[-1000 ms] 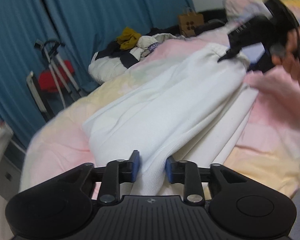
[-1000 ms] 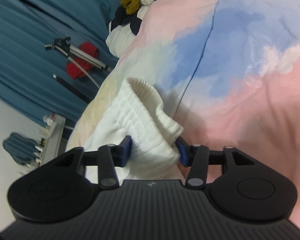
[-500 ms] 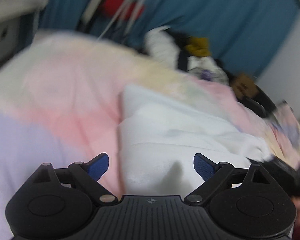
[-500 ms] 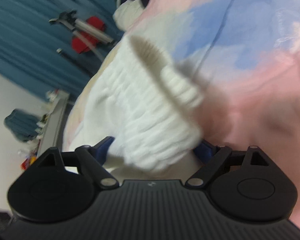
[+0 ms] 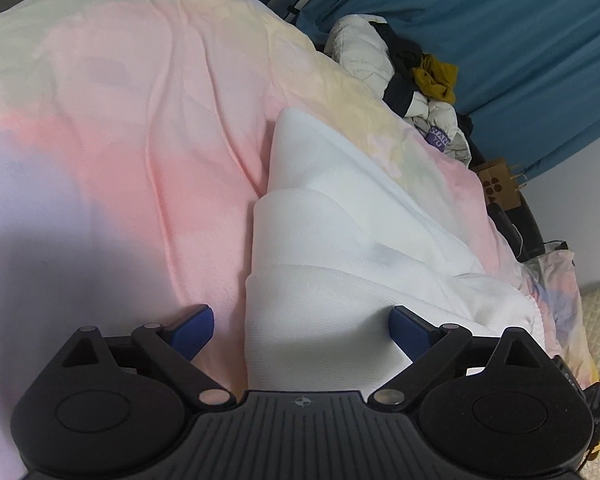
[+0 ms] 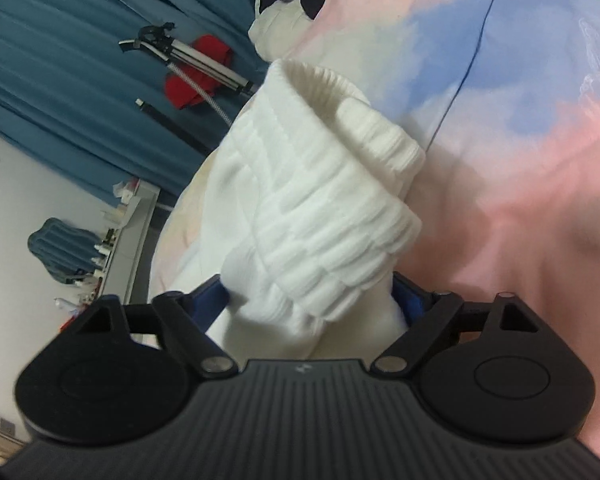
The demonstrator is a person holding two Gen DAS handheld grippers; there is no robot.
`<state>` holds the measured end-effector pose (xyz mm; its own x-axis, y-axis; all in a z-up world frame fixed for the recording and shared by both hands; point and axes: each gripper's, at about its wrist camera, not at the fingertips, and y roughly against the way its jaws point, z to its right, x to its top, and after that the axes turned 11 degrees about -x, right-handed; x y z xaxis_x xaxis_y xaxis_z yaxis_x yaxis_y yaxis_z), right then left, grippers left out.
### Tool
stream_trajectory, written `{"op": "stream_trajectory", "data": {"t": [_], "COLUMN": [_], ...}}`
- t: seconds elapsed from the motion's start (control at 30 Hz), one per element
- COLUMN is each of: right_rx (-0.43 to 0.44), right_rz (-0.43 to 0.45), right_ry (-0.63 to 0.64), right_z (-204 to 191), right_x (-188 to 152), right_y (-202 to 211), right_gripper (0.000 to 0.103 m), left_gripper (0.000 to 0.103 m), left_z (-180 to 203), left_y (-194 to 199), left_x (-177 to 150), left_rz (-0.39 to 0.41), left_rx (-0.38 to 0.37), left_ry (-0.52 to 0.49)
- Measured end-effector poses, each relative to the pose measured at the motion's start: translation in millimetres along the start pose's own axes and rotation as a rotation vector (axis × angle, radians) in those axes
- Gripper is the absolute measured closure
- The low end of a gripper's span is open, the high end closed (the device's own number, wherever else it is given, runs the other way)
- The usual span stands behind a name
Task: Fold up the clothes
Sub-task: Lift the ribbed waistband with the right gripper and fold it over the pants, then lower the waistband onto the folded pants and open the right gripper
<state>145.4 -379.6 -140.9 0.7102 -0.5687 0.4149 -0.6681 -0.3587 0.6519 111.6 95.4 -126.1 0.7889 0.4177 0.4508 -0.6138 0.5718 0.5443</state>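
Observation:
A white garment (image 5: 340,240) lies folded in layers on a pastel pink, yellow and blue bedspread (image 5: 140,140). My left gripper (image 5: 302,330) is open just above the garment's near end, its blue pads spread wide to either side of the cloth. In the right wrist view the garment's ribbed elastic waistband (image 6: 320,208) bunches up between the spread pads of my right gripper (image 6: 314,300), which is open. The cloth rests loosely between them.
A pile of other clothes (image 5: 416,76), white, black and mustard, sits at the far edge of the bed. Blue curtains (image 5: 520,20) hang behind. A tripod with a red cloth (image 6: 196,68) stands by the curtain. A brown paper bag (image 5: 500,188) sits at the right.
Both grippers have opened and let go of the white garment. The left gripper has swung to a new angle over the garment's end. The waistband has slumped between the right pads.

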Motion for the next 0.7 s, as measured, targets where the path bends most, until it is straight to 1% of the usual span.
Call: {"op": "stream_trajectory", "data": {"t": [0.03,0.1,0.17,0.23,0.33,0.4,0.47,0.53,0.6,0.7], "right_rx": [-0.017,-0.025,-0.017,-0.011,0.016,0.055,0.086,0.129,0.164,0.193], "right_rz": [0.007,0.020,0.035,0.057,0.095,0.125,0.171,0.219,0.271,0.370], "right_ry": [0.019,0.033,0.040,0.059,0.068,0.061,0.062,0.042,0.019,-0.012], "right_z": [-2.8,-6.8,-11.5,-18.3,-26.4,-30.3,-33.4,-33.9,-30.1,-20.4], "right_x": [-0.9,-3.2,-4.3,-4.3,-1.3,3.4,9.2,17.9,28.4,49.9], "right_y": [2.1,7.8,13.1,18.9,30.8,42.9,60.3,79.3,100.1,129.8], "right_gripper": [0.032,0.048,0.056,0.060,0.064,0.065,0.065,0.065,0.065,0.065], "left_gripper": [0.017,0.035,0.051,0.067,0.075,0.076,0.077,0.078,0.078,0.077], "left_z": [0.6,1.8,11.4,25.0,51.7,72.7,94.5,119.9,149.3,198.8], "left_y": [-1.0,-3.1,-0.3,6.5,17.2,27.1,34.2,37.7,35.1,16.5], "left_x": [-1.2,-3.6,-6.9,-7.4,-2.9,0.8,7.5,14.2,21.0,30.5], "left_rz": [-0.001,-0.002,0.006,0.027,0.069,0.100,0.121,0.136,0.149,0.167], "left_rx": [-0.001,-0.004,0.016,0.019,0.014,0.007,-0.017,-0.042,-0.078,-0.141], "left_ry": [-0.004,-0.011,-0.049,-0.081,-0.131,-0.164,-0.175,-0.207,-0.248,-0.321]}}
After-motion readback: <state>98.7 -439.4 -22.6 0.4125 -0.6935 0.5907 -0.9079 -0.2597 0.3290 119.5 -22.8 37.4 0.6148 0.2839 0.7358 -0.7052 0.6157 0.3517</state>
